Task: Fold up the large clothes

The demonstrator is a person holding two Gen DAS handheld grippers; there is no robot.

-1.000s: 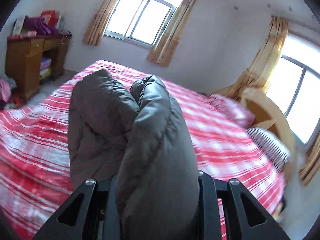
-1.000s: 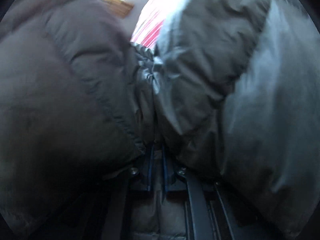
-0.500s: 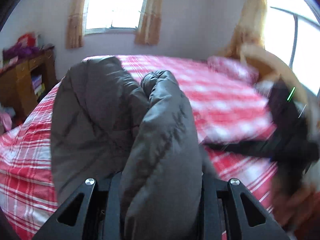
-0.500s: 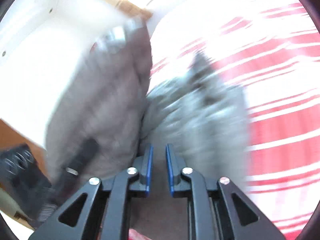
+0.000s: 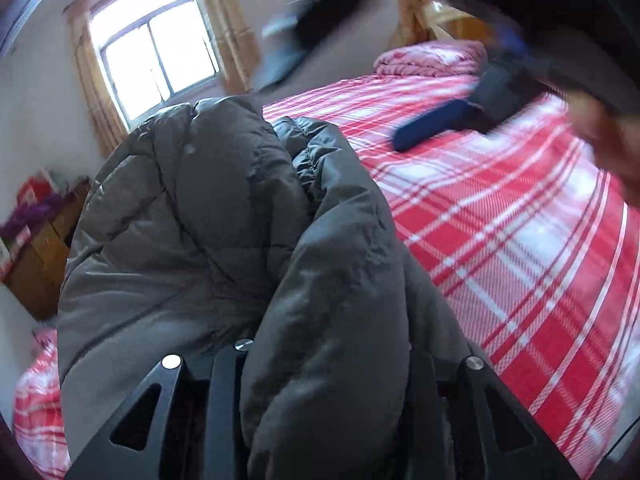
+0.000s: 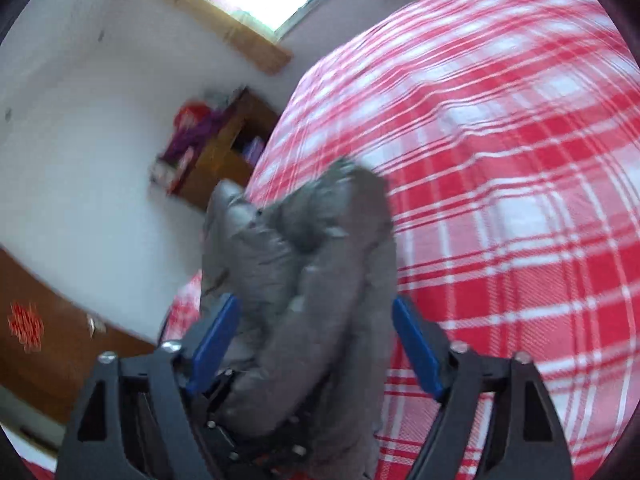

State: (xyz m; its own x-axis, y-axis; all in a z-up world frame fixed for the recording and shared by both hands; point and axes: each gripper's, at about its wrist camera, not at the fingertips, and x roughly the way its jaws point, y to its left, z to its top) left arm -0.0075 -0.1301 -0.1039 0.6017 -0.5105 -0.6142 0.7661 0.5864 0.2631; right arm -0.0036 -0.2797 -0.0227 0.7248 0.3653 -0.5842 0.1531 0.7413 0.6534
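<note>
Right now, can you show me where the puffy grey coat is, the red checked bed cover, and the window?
puffy grey coat (image 5: 208,240), left wrist view, on its quilted left bulge.
red checked bed cover (image 6: 520,184), right wrist view, on a bare checked patch.
window (image 5: 156,52), left wrist view, on the bright glass panes.

This is a bedroom in a home. A bed spread with a red-and-white plaid sheet (image 5: 500,216) fills the right and centre of the left wrist view, with a pink patterned pillow or folded quilt (image 5: 428,58) at its far end in the upper right. A window (image 5: 156,50) with yellowish curtains (image 5: 228,28) sits in the plain pale wall at the upper left. At the left edge stands a wooden cabinet (image 5: 44,252) with red and purple items piled on top; the right wrist view shows it left of centre (image 6: 224,148).
</note>
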